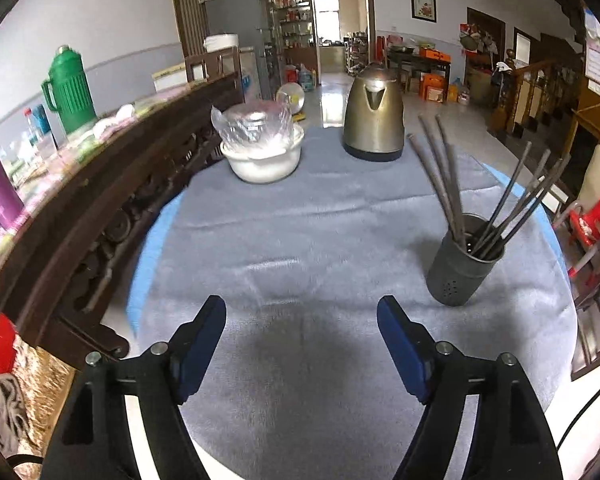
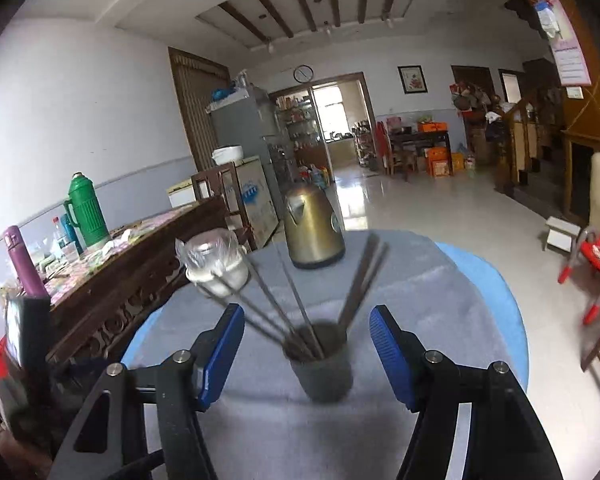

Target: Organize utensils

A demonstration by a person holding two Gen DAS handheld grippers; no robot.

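The left tool (image 1: pixel 301 322) stands spread with nothing between its blue pads, hanging over bare grey cloth (image 1: pixel 300 240) on the desk; the dark utensil holder (image 1: pixel 462 262), upright and filled with chopsticks (image 1: pixel 444 176) that fan out both ways, sits ahead of it and off to its right. The right tool (image 2: pixel 307 332) is likewise spread and grips nothing, with the same holder just ahead between the lines of its two fingers, apart from both. Beyond the holder stand a brass-coloured kettle (image 2: pixel 314 232) and a white bowl (image 2: pixel 220 276) wrapped in plastic.
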